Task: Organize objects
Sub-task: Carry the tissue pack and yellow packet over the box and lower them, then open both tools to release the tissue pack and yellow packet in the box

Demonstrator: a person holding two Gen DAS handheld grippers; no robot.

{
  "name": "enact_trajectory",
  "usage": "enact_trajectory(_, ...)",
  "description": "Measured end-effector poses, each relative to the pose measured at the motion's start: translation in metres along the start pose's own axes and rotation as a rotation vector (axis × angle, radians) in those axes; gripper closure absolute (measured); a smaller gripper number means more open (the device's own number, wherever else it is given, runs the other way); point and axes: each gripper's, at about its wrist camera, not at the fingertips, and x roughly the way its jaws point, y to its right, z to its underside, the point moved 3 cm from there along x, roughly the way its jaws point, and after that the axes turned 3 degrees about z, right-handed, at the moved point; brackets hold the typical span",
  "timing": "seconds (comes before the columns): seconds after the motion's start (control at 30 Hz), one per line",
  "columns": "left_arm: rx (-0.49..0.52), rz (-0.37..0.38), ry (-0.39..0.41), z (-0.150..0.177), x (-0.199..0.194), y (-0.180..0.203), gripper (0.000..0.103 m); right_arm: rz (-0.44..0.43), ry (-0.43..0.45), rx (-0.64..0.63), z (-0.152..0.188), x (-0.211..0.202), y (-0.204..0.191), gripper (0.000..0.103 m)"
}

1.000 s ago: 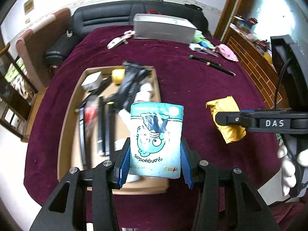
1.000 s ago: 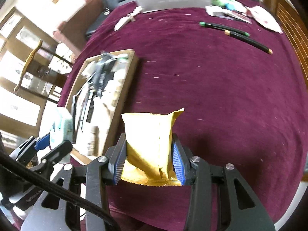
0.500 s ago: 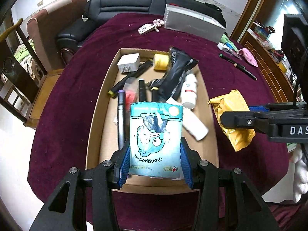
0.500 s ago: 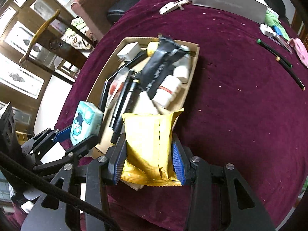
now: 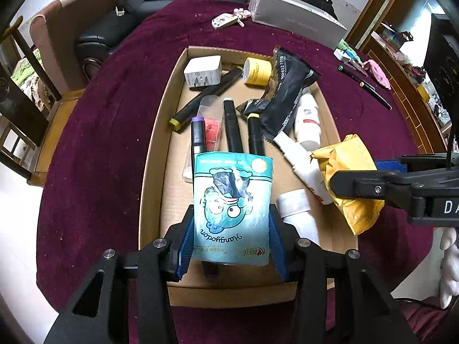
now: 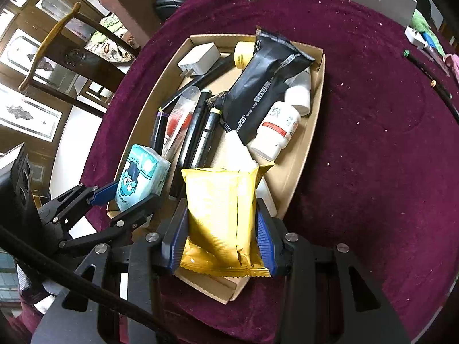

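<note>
Mostly hidden behind the blue tissue pack (image 5: 231, 206): lower ends of the black markers (image 5: 233, 127) and part of the cardboard tray (image 5: 156, 154) floor. Left gripper (image 5: 231, 239) clamped partway closed on that soft, glossy pack, blue ribbed pads (image 5: 186, 239) pressing both sides, cartoon face upside down. Right gripper (image 6: 219, 239) likewise partway closed on a crinkly yellow foil packet (image 6: 221, 215), serrated seam at the bottom, held over the tray's near corner. Seen from the left wrist, only one black finger of the right gripper and a cut-off "DA" label; a white-gloved hand (image 5: 449, 263) clipped at the frame edge.

Beyond the left gripper's tips, crowded inside the tray: white charger block (image 5: 203, 71), yellow tape roll (image 5: 256, 70), long black pouch (image 5: 287, 97) lying over other items, white pill bottle (image 5: 307, 120), white tube (image 5: 301, 166) partly under the yellow packet, clear sleeve with something red, hard to make out. Second white bottle (image 5: 295, 209) just right of the left gripper. Further out on the plush maroon cloth (image 5: 114, 114): grey oblong box (image 5: 295, 20), keys (image 5: 228, 20), pencils (image 5: 364, 86) off to the right.
</note>
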Motion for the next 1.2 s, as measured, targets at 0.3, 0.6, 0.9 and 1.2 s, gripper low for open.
enact_trajectory(0.3,-0.009,0.012,-0.036,0.001,0.013,-0.017,0.062,0.004,-0.026,0.029,-0.008,0.016,-0.006,0.061)
enact_trajectory(0.6,-0.004,0.011,-0.039,-0.005,0.018,-0.023,0.061,0.037,-0.042,0.035,-0.017,0.029,-0.008,0.061)
enact_trajectory(0.9,-0.010,0.006,-0.044,-0.009,0.023,-0.025,0.061,0.075,-0.028,0.016,-0.024,0.031,-0.011,0.061)
enact_trajectory(1.2,-0.022,0.006,-0.042,-0.013,0.025,-0.027,0.060,0.096,-0.014,-0.006,-0.027,0.030,-0.016,0.061)
